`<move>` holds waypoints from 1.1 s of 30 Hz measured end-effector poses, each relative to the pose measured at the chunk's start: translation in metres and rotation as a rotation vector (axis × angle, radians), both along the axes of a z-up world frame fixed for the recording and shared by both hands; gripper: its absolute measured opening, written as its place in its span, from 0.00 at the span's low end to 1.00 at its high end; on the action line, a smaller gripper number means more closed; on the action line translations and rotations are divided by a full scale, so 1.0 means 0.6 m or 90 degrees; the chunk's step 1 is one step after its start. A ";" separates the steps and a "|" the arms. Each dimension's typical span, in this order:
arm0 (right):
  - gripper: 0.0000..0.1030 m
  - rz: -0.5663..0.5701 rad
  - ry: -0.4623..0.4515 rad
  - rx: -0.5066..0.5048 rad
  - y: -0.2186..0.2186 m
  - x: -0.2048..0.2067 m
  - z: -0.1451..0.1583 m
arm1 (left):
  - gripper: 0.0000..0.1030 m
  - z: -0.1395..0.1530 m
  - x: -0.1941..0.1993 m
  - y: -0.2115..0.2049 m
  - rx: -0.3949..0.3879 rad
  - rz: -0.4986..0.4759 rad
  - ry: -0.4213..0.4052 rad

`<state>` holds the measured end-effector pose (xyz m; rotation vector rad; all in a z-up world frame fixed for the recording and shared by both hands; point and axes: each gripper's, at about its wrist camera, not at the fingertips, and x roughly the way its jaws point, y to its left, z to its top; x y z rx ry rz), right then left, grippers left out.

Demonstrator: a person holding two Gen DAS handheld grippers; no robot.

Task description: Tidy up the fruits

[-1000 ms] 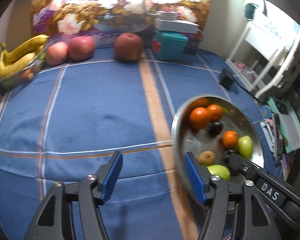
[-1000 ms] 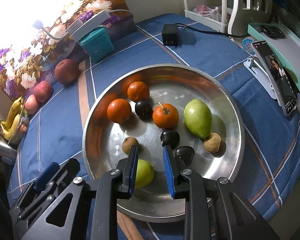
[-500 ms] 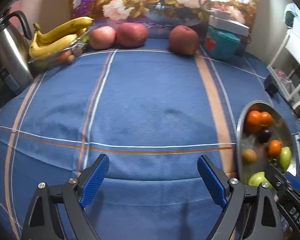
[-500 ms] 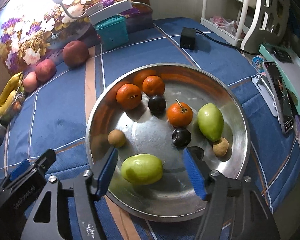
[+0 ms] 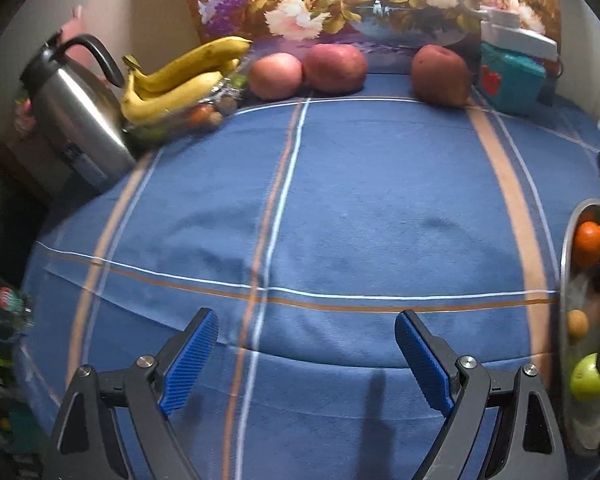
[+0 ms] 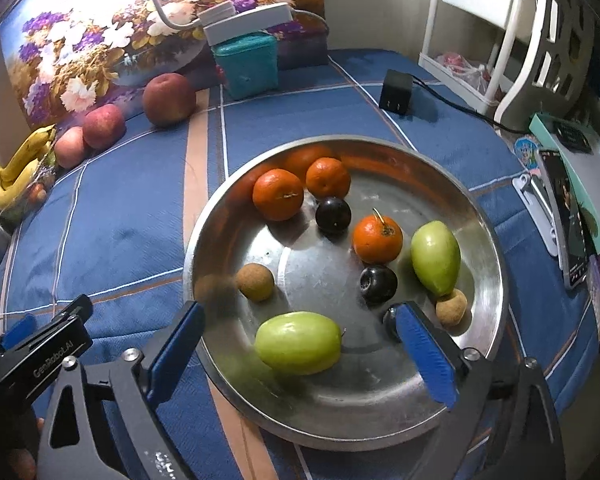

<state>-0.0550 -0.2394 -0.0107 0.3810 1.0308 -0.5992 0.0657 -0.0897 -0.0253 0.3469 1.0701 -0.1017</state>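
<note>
On the left, the left claw [image 5: 306,356] hung over bare blue striped cloth [image 5: 360,200], its jaws apart with nothing between them, having just widened. It had swung away from the round steel dish [image 6: 488,240], which now sat at the right edge of its view. Further right, the right claw [image 6: 298,346] stood over that dish, its jaws having just spread wide; the green oval fruit [image 6: 298,342] lay loose on the dish floor between them, untouched. That fruit looked freshly released, so one placement seemed finished. The red apples [image 5: 334,68] and yellow bananas [image 5: 180,76] at the back of the desk remained ungathered.
</note>
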 end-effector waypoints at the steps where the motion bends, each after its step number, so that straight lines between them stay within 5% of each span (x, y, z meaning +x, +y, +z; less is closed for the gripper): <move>1: 0.94 0.001 -0.001 -0.002 0.001 0.001 0.000 | 0.89 0.001 -0.001 -0.001 0.008 0.000 -0.004; 19: 0.94 0.013 -0.011 -0.004 0.022 -0.003 -0.003 | 0.89 0.015 -0.029 0.028 0.034 -0.018 -0.008; 33: 0.94 0.059 0.021 0.005 0.088 -0.044 -0.012 | 0.89 0.004 -0.079 0.108 0.066 0.013 0.075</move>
